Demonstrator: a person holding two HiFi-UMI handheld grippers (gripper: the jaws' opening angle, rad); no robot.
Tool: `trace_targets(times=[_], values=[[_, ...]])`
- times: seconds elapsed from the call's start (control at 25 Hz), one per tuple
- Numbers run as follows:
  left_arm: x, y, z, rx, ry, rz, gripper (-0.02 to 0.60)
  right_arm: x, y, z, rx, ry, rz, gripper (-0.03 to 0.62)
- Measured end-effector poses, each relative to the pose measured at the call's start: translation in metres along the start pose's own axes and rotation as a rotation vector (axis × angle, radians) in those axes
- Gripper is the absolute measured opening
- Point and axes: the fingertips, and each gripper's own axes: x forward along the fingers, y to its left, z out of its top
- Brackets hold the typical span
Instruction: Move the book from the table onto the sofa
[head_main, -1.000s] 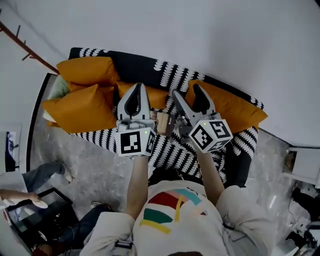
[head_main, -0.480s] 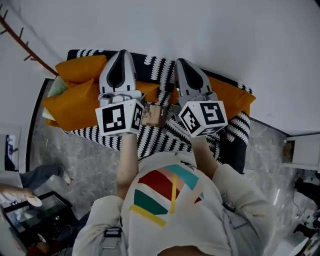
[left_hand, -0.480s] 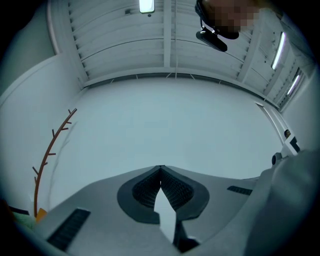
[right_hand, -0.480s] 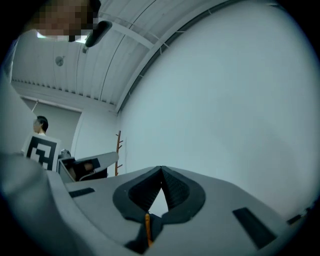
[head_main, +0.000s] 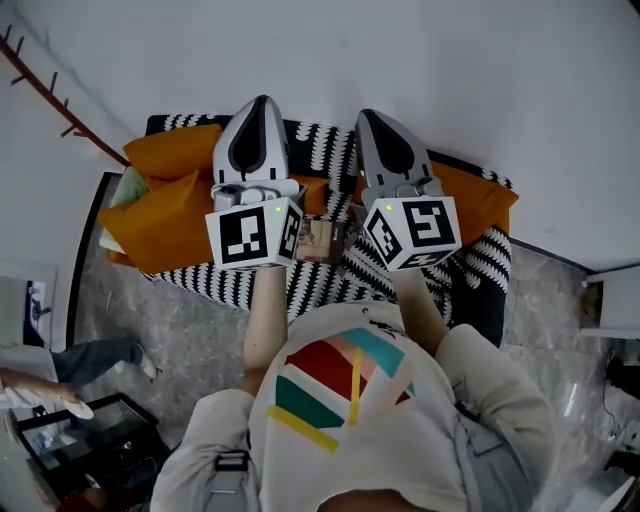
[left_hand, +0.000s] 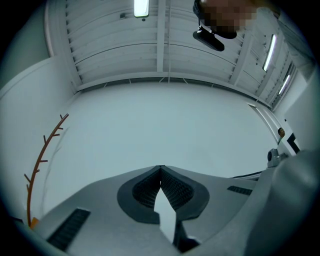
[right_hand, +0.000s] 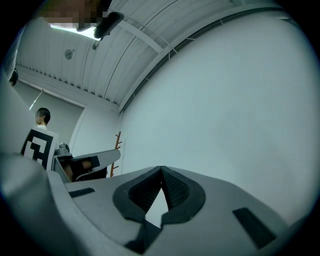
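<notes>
The book (head_main: 320, 240) lies flat on the sofa (head_main: 330, 288), mid-seat between the orange cushions. The left tool (head_main: 260, 105) and right tool (head_main: 372, 118) are pinched shut, empty, above it. Likely placed; withdraw without brushing it.
</notes>
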Motion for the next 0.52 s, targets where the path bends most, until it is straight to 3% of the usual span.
trace_targets(times=[0.52], values=[[0.005,-0.014,-0.002,0.006,0.003,-0.032,0.006,-0.002,-0.009,-0.002,0.012,0.001,0.005,0.014]])
